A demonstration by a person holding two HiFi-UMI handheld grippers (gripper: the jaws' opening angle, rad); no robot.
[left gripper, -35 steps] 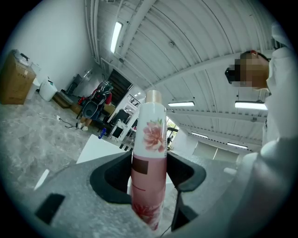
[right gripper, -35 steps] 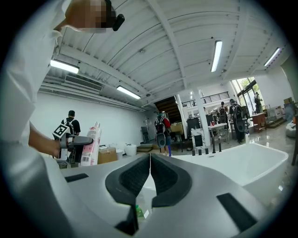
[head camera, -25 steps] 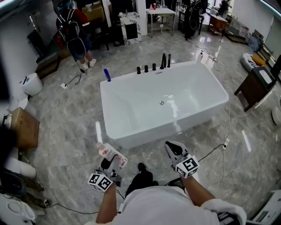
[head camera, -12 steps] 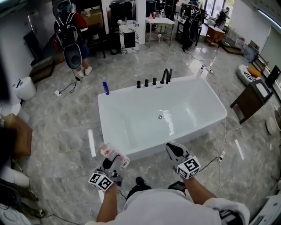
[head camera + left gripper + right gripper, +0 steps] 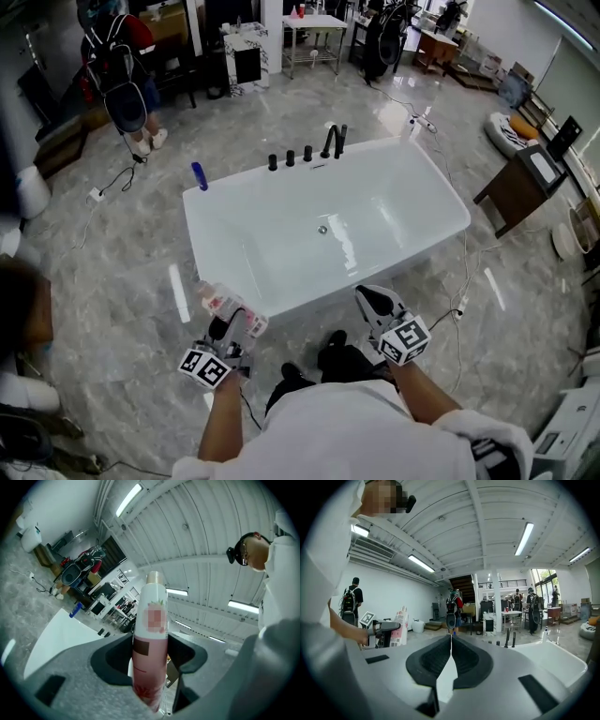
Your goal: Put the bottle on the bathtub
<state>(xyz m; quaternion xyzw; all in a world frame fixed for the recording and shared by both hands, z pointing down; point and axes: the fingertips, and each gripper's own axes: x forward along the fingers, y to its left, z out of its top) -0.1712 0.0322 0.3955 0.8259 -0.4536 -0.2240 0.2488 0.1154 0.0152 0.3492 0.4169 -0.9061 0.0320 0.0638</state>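
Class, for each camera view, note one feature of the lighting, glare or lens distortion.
Head view: bright streaks of glare lie on the glossy floor and in the bathtub. Left gripper view: the bottle looms large inside a dark round border. Right gripper view: the lamp burns bright; the beams curve.

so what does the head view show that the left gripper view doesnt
Only the head view: the right gripper and the drain. Only the left gripper view: the ceiling lights. Both: the bottle clamped in the left gripper, the white tub and its black taps.
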